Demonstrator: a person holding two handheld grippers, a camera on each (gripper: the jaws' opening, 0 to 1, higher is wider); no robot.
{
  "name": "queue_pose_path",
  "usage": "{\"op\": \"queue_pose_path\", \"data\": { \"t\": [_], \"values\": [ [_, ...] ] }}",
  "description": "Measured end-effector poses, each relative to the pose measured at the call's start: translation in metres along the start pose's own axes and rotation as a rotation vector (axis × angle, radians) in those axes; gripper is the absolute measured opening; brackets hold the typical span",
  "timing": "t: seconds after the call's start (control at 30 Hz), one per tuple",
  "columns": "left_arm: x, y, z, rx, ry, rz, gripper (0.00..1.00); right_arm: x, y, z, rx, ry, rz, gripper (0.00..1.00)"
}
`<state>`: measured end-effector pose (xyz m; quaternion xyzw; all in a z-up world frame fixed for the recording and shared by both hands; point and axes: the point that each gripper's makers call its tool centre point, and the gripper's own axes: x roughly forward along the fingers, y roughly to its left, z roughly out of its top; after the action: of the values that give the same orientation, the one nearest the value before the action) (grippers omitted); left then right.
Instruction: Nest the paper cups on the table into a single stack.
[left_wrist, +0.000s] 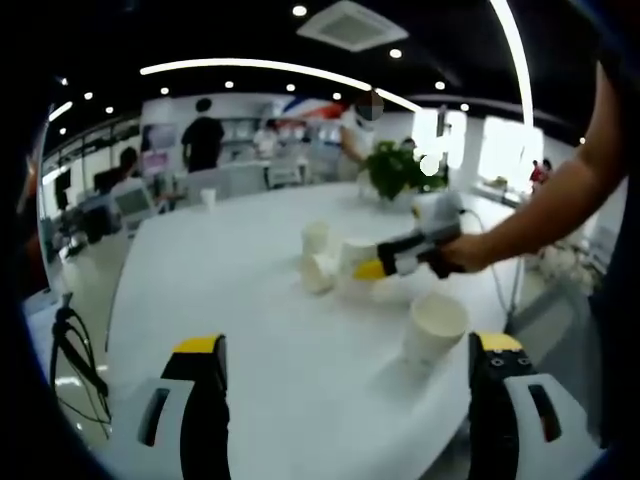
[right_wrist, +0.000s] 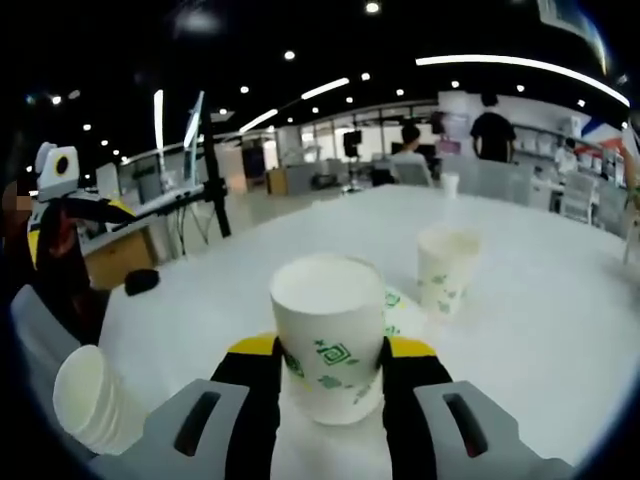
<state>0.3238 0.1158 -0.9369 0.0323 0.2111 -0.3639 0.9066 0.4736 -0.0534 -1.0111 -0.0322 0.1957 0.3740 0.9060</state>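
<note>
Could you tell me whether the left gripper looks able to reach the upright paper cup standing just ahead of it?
Probably yes. The left gripper has its jaws open, and the upright cup stands ahead, toward its right jaw, with bare white table between. The right gripper works farther back.

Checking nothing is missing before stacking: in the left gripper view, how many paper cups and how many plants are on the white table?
Paper cups: 5
Plants: 1
Total: 6
</note>
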Motion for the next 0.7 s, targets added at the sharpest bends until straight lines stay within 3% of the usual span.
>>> {"op": "queue_pose_path", "data": {
  "t": [0.37, 0.7],
  "values": [
    [0.006, -0.004, 0.007, 0.01, -0.017, -0.02, 1.0, -0.012, -0.007, 0.024, -0.015, -0.024, -0.011, 0.36],
    [0.0, -0.006, 0.006, 0.006, -0.018, -0.022, 1.0, -0.015, -0.003, 0.023, -0.017, -0.017, -0.012, 0.36]
  ]
}}
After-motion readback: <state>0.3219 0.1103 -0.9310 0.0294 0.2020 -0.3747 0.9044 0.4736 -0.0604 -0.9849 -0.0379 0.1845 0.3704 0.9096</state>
